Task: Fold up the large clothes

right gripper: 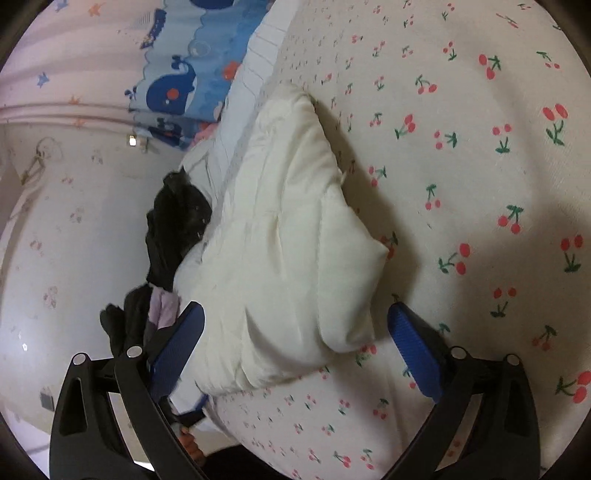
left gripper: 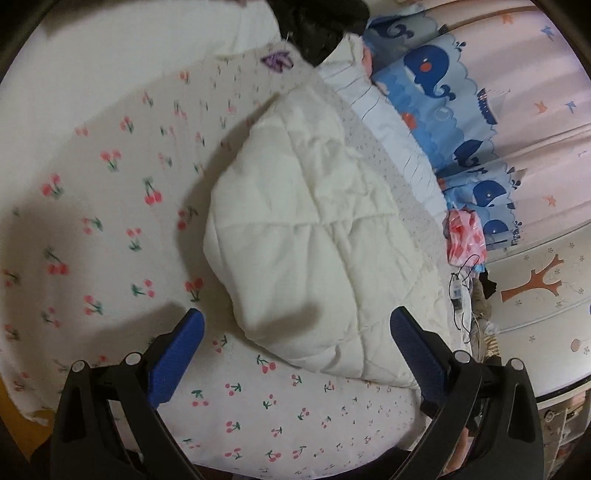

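A cream quilted padded garment (left gripper: pixel 314 236) lies folded in a thick bundle on the cherry-print bed sheet (left gripper: pixel 110 221). My left gripper (left gripper: pixel 297 332) is open, its blue pads on either side of the bundle's near edge, holding nothing. In the right wrist view the same cream bundle (right gripper: pixel 291 236) lies on the sheet (right gripper: pixel 480 166). My right gripper (right gripper: pixel 295 328) is open, its pads straddling the bundle's near corner, empty.
Black clothing (left gripper: pixel 321 26) lies at the bed's far end and shows in the right wrist view (right gripper: pixel 173 229). A whale-print blue curtain (left gripper: pixel 443 96) and pink wall run along the bed. A pink bag (left gripper: pixel 465 236) and cables (left gripper: pixel 458 295) sit by the edge.
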A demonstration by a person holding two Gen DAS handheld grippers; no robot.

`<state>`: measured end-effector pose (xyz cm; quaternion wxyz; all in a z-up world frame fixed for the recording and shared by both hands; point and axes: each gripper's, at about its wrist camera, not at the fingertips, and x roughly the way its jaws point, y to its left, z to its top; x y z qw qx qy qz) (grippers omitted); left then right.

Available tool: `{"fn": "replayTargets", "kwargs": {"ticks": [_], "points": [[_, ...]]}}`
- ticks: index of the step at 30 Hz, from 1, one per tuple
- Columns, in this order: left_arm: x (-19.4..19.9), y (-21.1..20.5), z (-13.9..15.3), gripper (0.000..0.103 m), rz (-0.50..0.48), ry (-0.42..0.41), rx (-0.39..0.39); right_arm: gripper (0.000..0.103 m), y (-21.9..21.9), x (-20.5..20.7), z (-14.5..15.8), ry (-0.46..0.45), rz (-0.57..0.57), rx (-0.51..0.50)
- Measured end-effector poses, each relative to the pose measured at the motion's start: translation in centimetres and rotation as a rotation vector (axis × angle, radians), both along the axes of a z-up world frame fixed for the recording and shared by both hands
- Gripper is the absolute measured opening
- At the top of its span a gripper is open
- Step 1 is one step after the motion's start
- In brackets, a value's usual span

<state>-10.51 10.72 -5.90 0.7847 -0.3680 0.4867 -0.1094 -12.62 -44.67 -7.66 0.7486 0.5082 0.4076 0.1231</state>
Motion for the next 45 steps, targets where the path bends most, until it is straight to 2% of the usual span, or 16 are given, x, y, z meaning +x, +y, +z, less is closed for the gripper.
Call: {"fn": "replayTargets", "kwargs": {"ticks": [2,5,7,9,12,15,18,22,24,27,30,32,34,37,40,45], "points": [[0.4,-0.2,-0.9,0.097,0.008,0.021,-0.024,0.096,0.6,0.8,0.4,-0.022,0.006,0.027],[1.2,-0.2,-2.0,0.097,0.044,0.029,-0.065,0.091,1.2,2.0,0.8,-0.014,0.015,-0.026],[2.1,-0.5,-2.2,0.097,0.063,0.023,-0.063,0.051,0.8,2.5,0.5,0.018,-0.004,-0.076],[3.2,-1.1,-2.2,0.094,0.058,0.03,-0.054,0.039,-0.1,2.8,-0.3,0.023,-0.019,-0.042],[5.0,-2.8,-1.7,0.072,-0.004,0.054,0.004,0.031,-0.3,2.7,1.3,-0.05,0.01,-0.069],[5.4,-3.8,0.5,0.051,-0.058,0.016,0.015,0.027,0.2,2.0,5.8,-0.165,0.037,-0.12],[4.3,-3.8,2.9,0.041,-0.111,-0.031,-0.042,0.026,0.3,-0.1,9.7,-0.249,0.056,-0.129],[-0.3,-4.5,5.9,0.041,-0.19,-0.078,-0.041,0.026,-0.9,-7.2,12.0,-0.306,0.08,-0.137],[-3.1,-4.8,5.8,0.041,-0.226,-0.072,-0.027,0.027,-1.6,-10.6,11.3,-0.284,0.087,-0.161],[-5.2,-4.8,2.7,0.046,-0.256,0.021,0.006,0.033,-2.8,-13.9,6.6,-0.11,0.137,-0.207],[-7.3,-2.3,0.7,0.053,-0.212,0.084,-0.068,0.038,-5.3,-16.3,3.8,-0.069,0.094,-0.109],[-9.1,-0.6,2.1,0.055,-0.17,0.049,-0.018,0.039,-7.0,-18.2,5.0,-0.099,0.008,-0.159],[-10.8,1.1,5.1,0.062,-0.106,-0.016,0.129,0.045,-8.3,-19.2,7.1,-0.108,-0.091,-0.278],[-10.6,0.9,9.3,0.073,-0.057,-0.149,0.257,0.052,-5.8,-17.0,11.9,-0.208,-0.049,-0.475],[-7.1,-4.0,11.9,0.075,-0.155,-0.264,0.275,0.063,1.3,-11.4,15.4,-0.29,0.12,-0.679],[0.8,-14.3,11.9,0.079,-0.301,-0.377,0.286,0.068,13.1,0.8,13.8,-0.275,0.417,-0.913]]}}
